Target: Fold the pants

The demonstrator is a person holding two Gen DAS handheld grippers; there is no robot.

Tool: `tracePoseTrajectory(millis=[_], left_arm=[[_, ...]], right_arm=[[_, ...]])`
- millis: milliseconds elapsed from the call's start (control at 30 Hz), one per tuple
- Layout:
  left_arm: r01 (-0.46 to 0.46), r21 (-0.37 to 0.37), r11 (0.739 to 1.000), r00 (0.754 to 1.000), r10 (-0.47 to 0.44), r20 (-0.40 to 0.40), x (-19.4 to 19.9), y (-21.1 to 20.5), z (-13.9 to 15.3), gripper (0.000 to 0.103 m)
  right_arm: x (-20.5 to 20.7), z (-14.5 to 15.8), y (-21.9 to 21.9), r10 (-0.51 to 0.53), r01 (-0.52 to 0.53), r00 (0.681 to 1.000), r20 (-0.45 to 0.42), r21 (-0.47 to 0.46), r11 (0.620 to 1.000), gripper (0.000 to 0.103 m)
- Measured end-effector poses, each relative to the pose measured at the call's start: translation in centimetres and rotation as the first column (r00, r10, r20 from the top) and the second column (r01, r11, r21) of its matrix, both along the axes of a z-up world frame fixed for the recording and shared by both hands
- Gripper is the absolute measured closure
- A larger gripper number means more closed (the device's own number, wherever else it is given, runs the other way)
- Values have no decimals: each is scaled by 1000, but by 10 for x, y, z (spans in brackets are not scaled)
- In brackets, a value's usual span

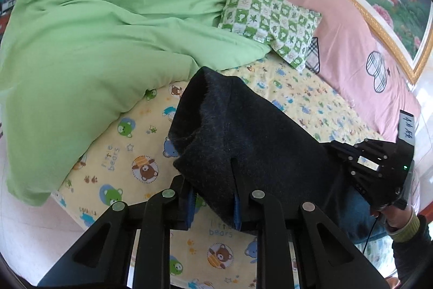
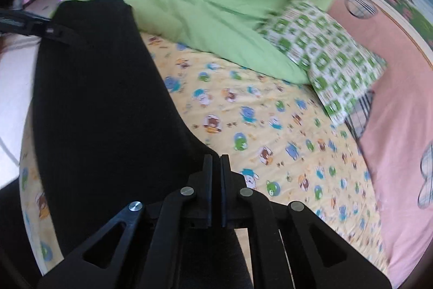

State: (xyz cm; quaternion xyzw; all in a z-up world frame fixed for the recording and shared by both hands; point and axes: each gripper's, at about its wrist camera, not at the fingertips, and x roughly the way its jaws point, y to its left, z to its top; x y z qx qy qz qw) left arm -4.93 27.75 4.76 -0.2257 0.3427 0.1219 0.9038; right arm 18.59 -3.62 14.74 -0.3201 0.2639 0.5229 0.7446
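Fuzzy black pants [image 1: 243, 126] hang clamped in both left gripper [image 1: 213, 205] and right gripper [image 2: 215, 180] above the bear-print bed sheet [image 2: 270, 126].

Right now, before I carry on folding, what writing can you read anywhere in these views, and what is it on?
"little bears" – printed on the yellow bear-print sheet, beside the cartoon bears.
"bears" – same sheet, near the left gripper, whose fingers stand apart around the black pants.
Handwritten white label on the right gripper: cannot be read.
Small blue print at the sheet's edge: too distorted to read.
Right wrist view: sheet blurred, nothing legible.
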Motion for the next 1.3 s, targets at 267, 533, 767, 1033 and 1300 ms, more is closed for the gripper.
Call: tracePoseTrajectory(millis=[267,533,767,1033,1300], left_arm=[[14,11,1000,995,-13,-96,17,17,-53,74],[-59,50,997,994,63,-91,-11,23,-38,51],[-125,109,986,992,128,-23,-37,8,-2,51],[-12,82,997,1000,10,16,-28,-31,20,49],[184,67,981,983,-184,-10,5,-106,14,48]], right_arm=[[9,-57,19,-125,121,987,-97,-46,992,96],[45,-37,-32,-297,317,896,-329,9,948,69],[32,-13,-102,-319,408,813,-488,87,909,54],[5,-14,-164,-345,489,738,-580,107,865,44],[-14,-20,-229,-416,581,677,-607,93,809,43]])
